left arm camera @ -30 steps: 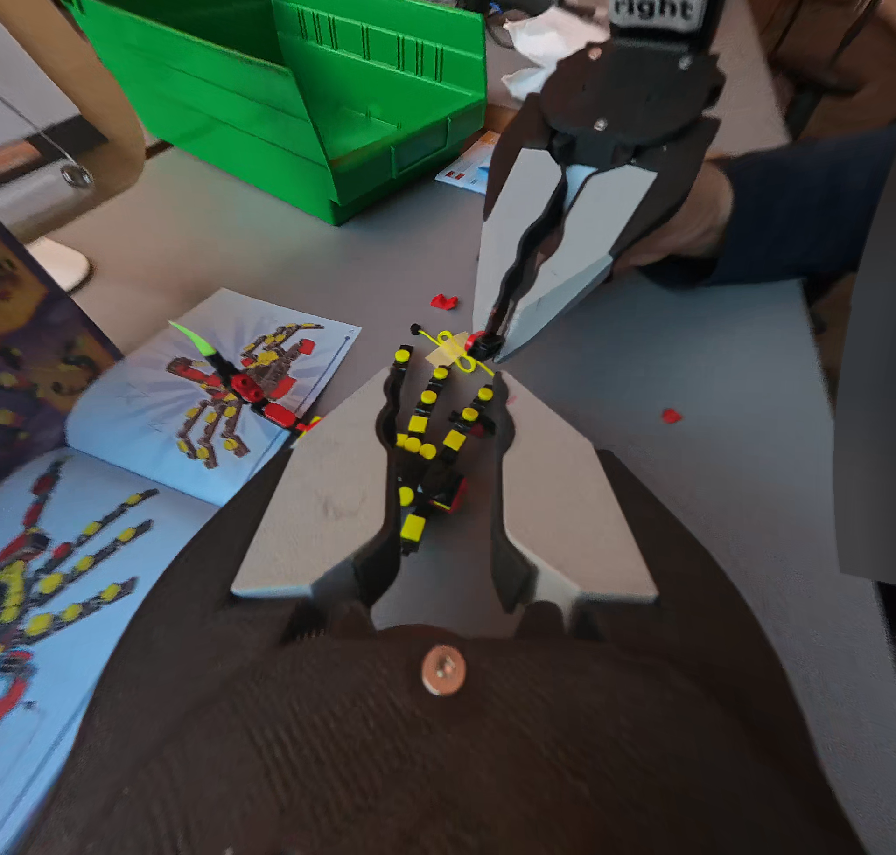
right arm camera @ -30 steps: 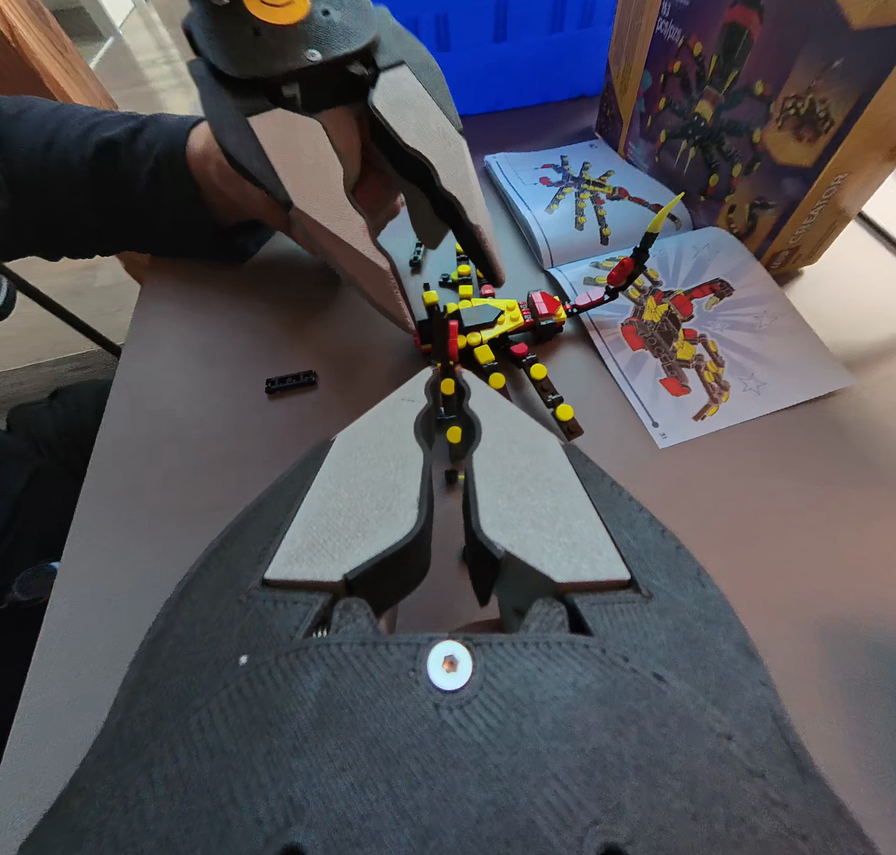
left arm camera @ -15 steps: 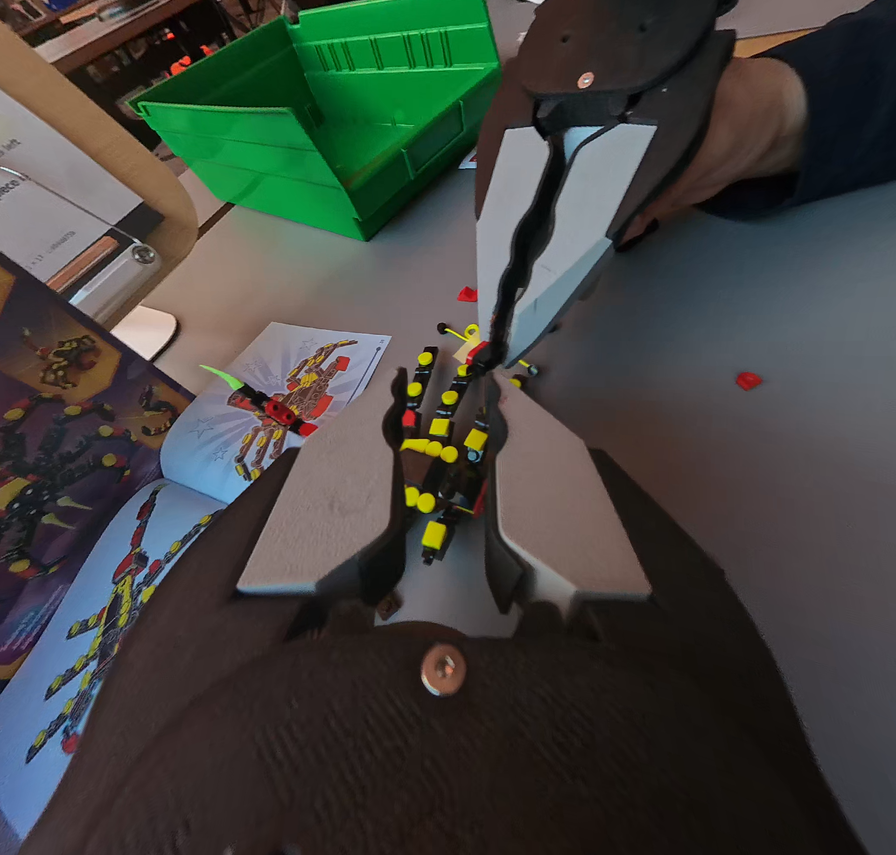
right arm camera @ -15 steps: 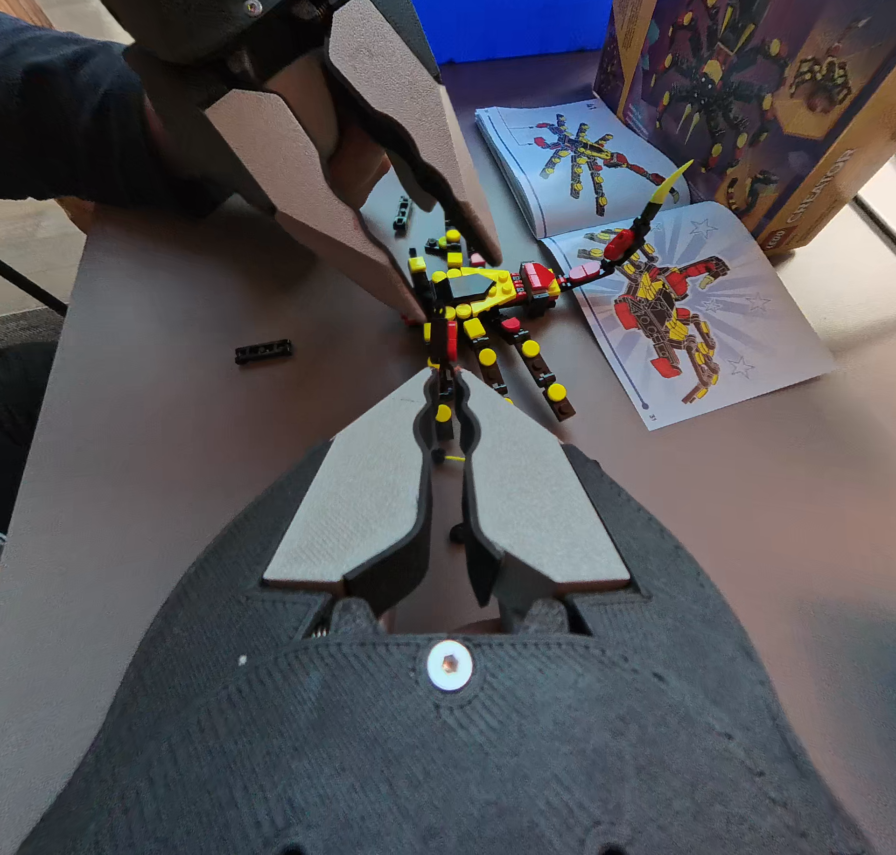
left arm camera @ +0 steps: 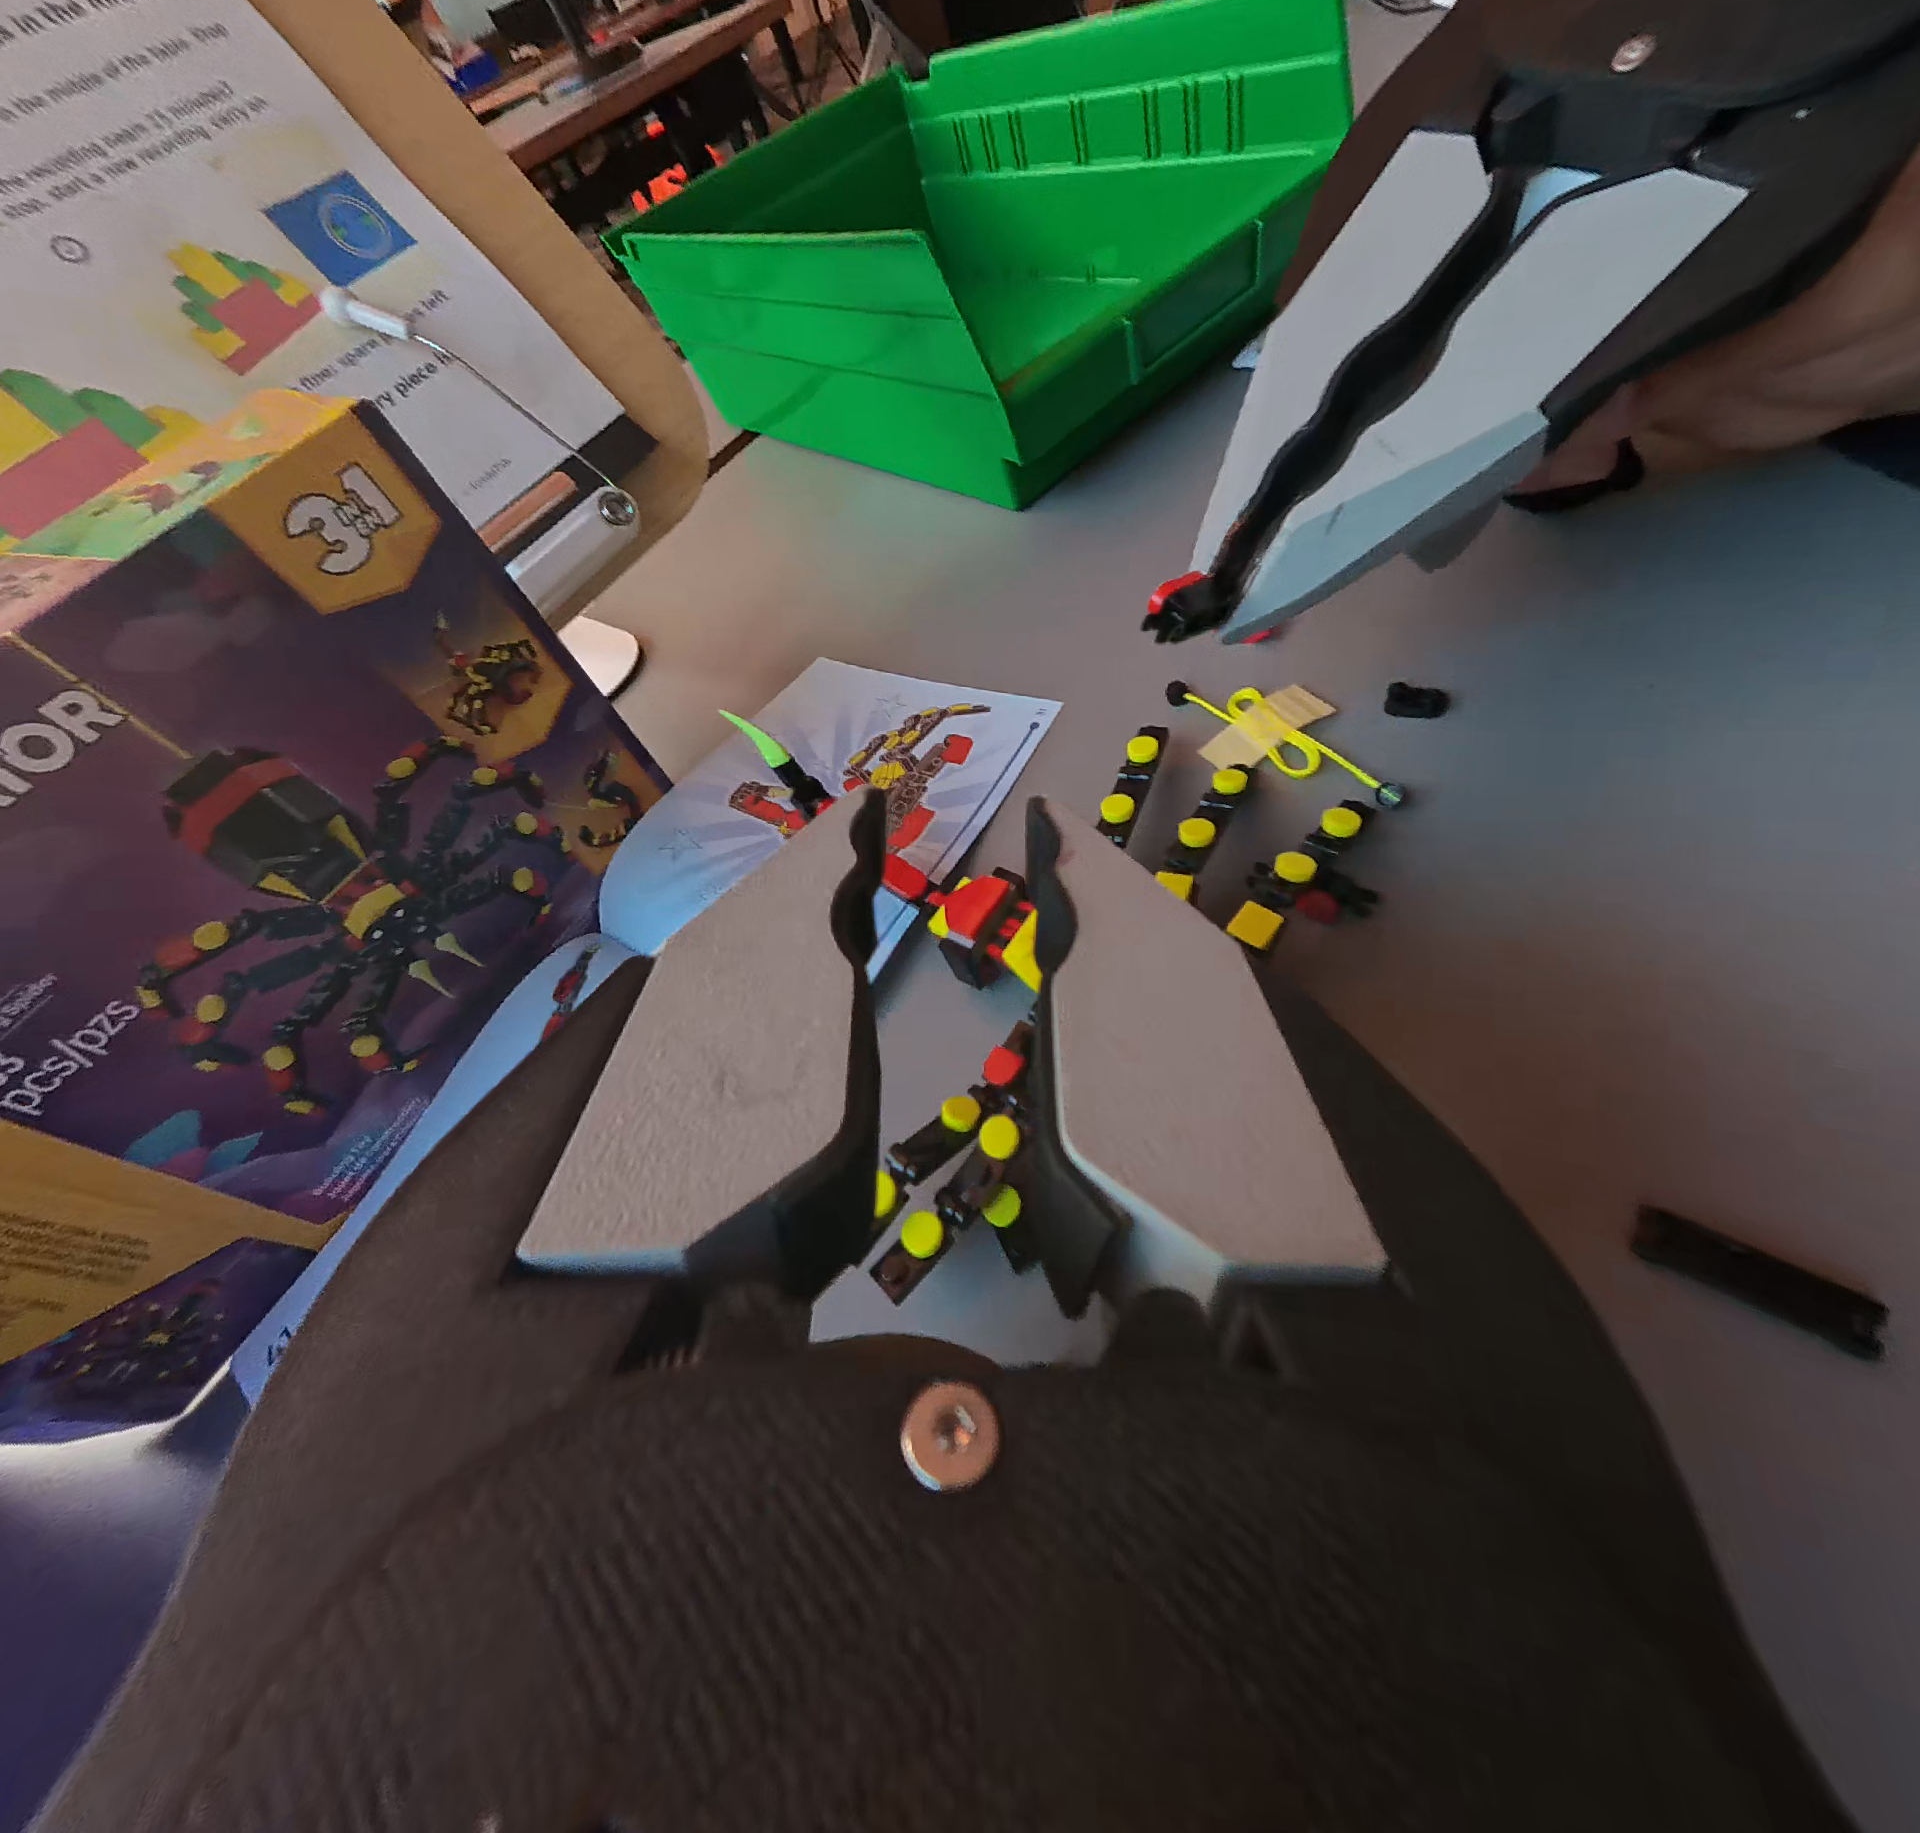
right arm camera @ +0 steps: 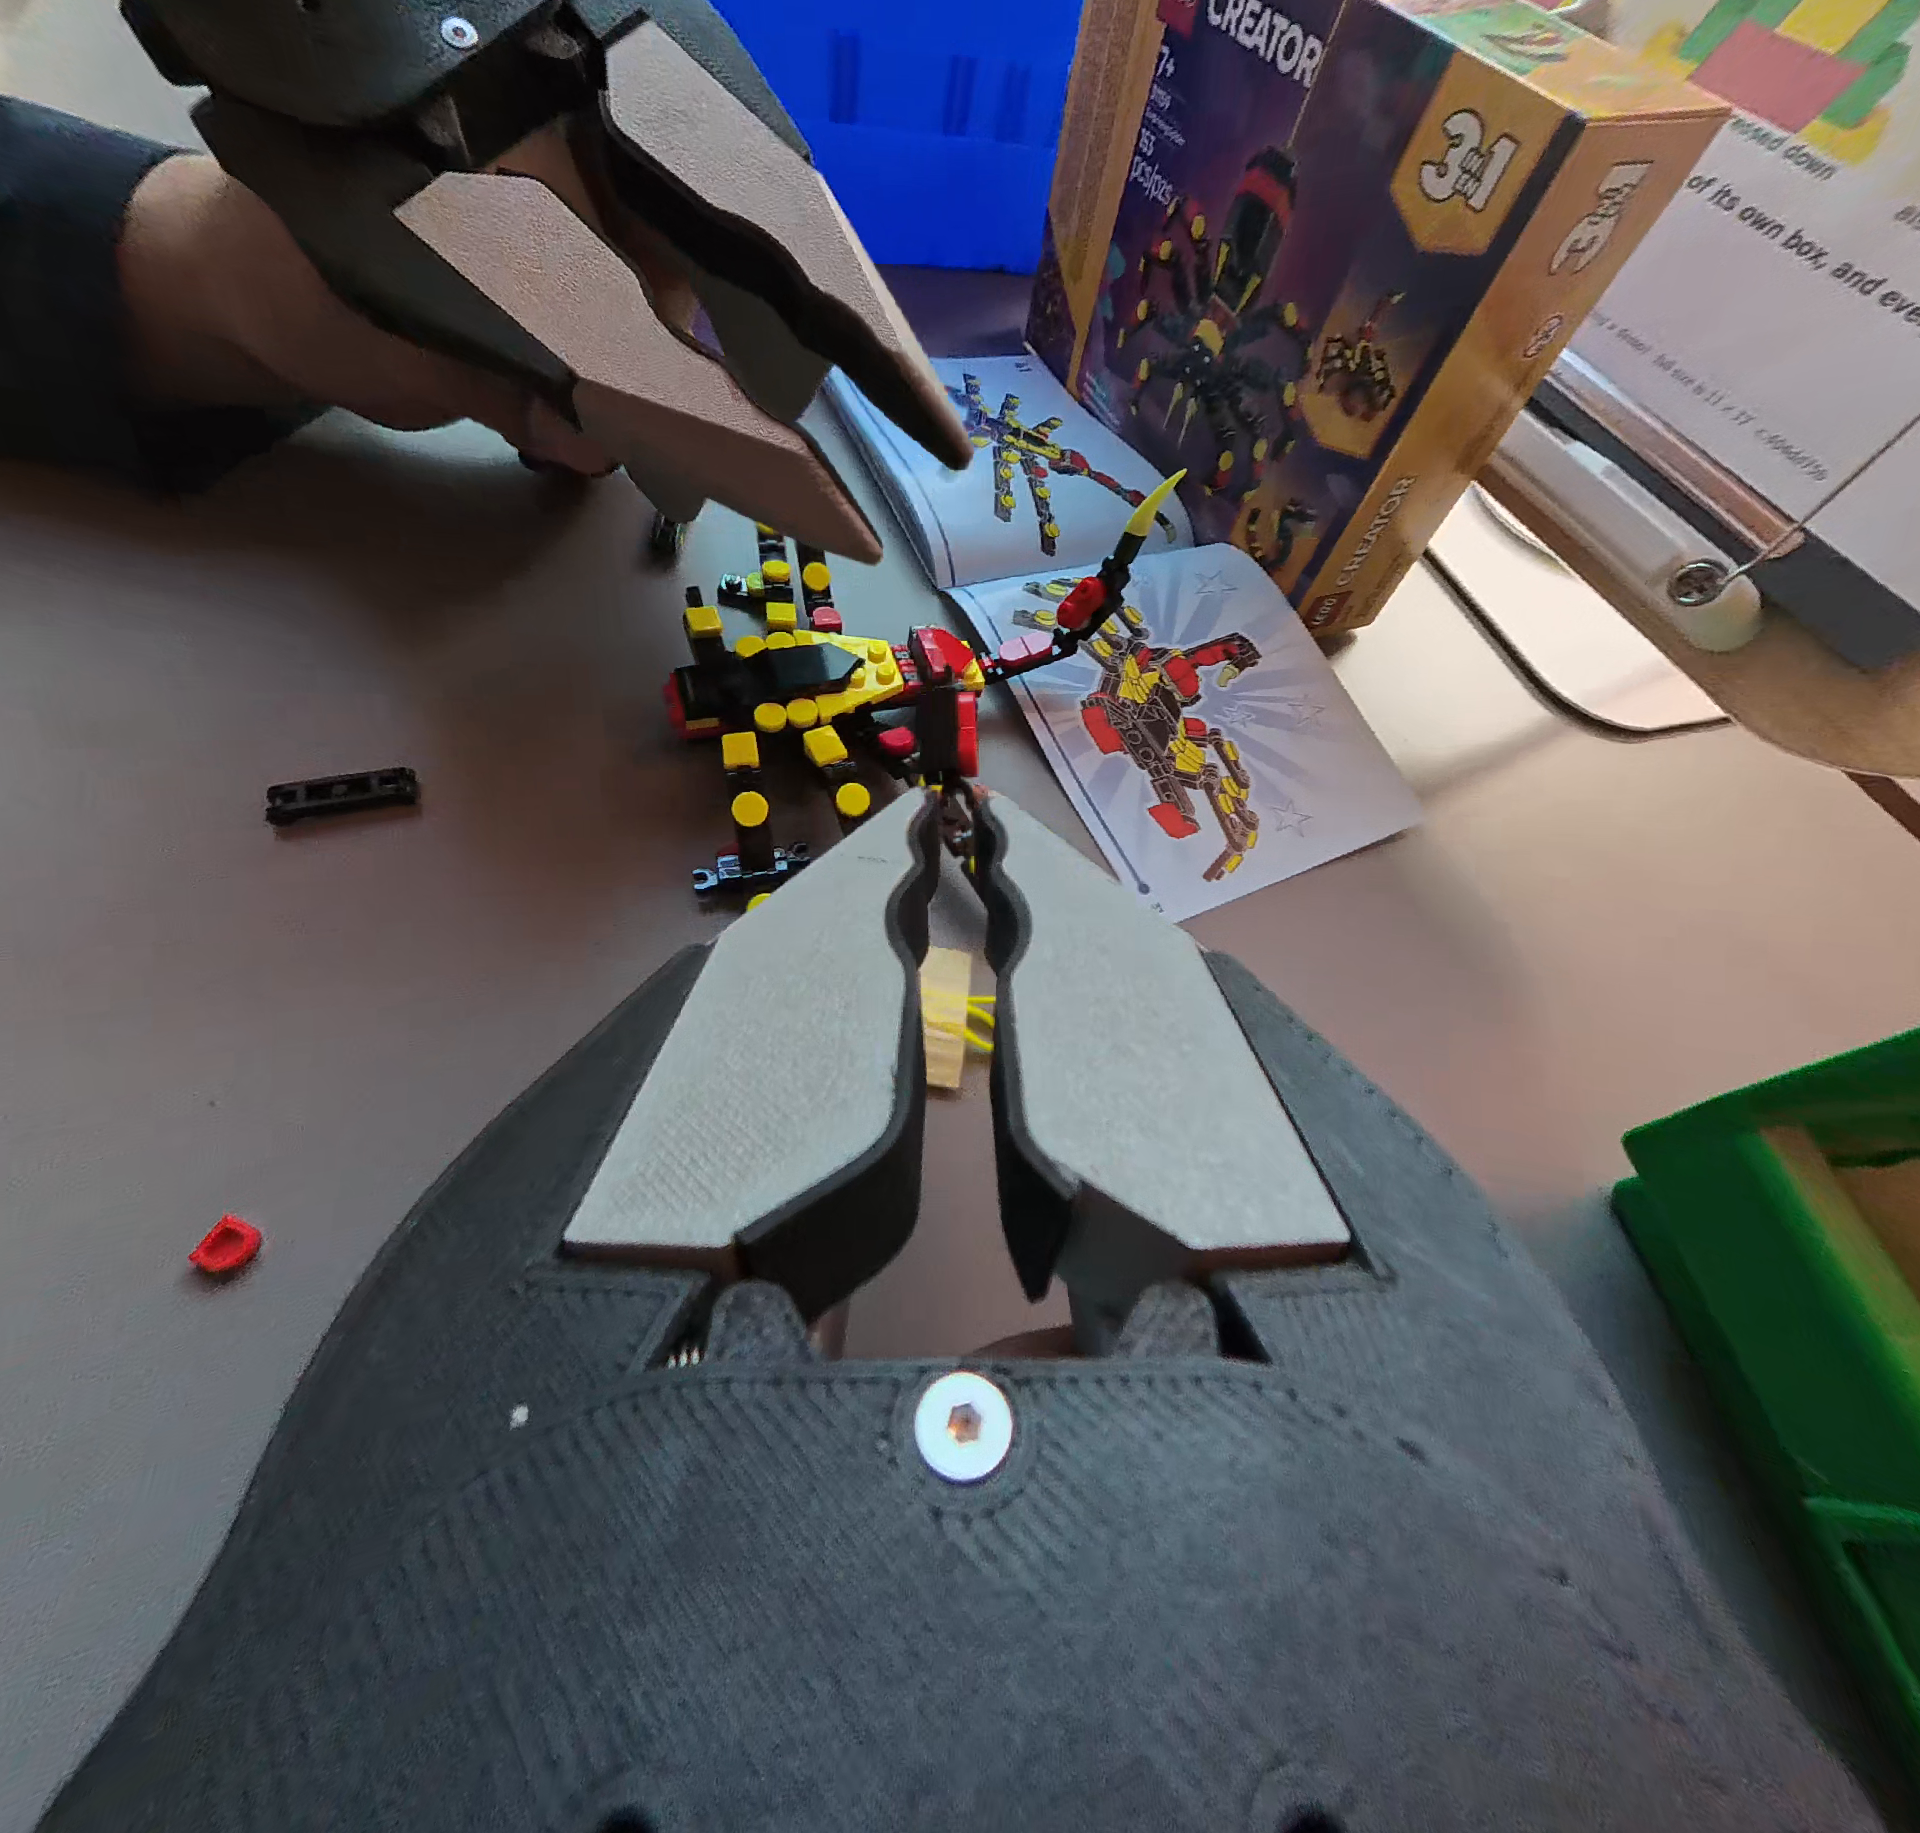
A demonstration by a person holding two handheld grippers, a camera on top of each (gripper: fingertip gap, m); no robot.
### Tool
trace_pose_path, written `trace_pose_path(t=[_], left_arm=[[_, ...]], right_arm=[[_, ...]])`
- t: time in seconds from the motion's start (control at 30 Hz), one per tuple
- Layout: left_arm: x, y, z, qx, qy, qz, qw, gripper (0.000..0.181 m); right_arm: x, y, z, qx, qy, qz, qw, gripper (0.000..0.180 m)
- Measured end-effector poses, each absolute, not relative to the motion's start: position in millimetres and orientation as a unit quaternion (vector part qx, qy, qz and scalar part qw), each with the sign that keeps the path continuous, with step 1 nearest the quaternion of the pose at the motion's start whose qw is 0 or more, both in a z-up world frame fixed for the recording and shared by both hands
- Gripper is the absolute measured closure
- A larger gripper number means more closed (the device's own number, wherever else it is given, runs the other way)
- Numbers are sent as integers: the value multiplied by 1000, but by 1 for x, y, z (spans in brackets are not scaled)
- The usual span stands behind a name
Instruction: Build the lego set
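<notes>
The black, yellow and red lego scorpion (right arm camera: 790, 682) lies on the table, its tail with a yellow-green stinger (right arm camera: 1153, 505) raised over the open instruction booklet (right arm camera: 1195, 744). My right gripper (right arm camera: 953, 812) is shut on a small black and red piece (right arm camera: 948, 734) and holds it above the table, apart from the model; it also shows in the left wrist view (left arm camera: 1205, 609) with the piece (left arm camera: 1174, 604) at its tips. My left gripper (left arm camera: 951, 817) is open and empty, hovering over the scorpion's body (left arm camera: 987, 921) and legs (left arm camera: 966, 1160).
The set's box (right arm camera: 1299, 225) stands behind the booklet. A green bin (left arm camera: 987, 277) and a blue bin (right arm camera: 914, 69) stand at the table's edges. Loose parts lie about: a black plate (right arm camera: 343, 796), a red piece (right arm camera: 223, 1243), a yellow string with tape (left arm camera: 1268, 734). About 7 centimeters separates my left fingertips from my right. Left tips and right tips are each some 15 centimeters from the black plate (right arm camera: 343, 796). Look for it in the left wrist view (left arm camera: 1744, 1262) too.
My right gripper has pulled back and up from the model, still holding the small piece. My left gripper has lifted off the model and swung towards the box.
</notes>
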State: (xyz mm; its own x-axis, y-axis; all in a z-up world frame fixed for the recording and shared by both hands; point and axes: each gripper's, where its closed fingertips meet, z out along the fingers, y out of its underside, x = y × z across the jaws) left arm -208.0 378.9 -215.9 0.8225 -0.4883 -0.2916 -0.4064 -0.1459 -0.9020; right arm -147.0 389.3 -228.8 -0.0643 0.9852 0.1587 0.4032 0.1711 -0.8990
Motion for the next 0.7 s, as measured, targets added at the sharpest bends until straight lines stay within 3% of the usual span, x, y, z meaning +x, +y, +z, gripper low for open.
trace_pose_path(t=[0.4,0.7], left_arm=[[-188,407,-203,-716,330,17,615,159],[-193,378,-197,-726,287,-59,622,162]], right_arm=[[-149,393,-226,-536,-632,352,435,178],[-148,384,-221,-531,-626,375,431,178]])
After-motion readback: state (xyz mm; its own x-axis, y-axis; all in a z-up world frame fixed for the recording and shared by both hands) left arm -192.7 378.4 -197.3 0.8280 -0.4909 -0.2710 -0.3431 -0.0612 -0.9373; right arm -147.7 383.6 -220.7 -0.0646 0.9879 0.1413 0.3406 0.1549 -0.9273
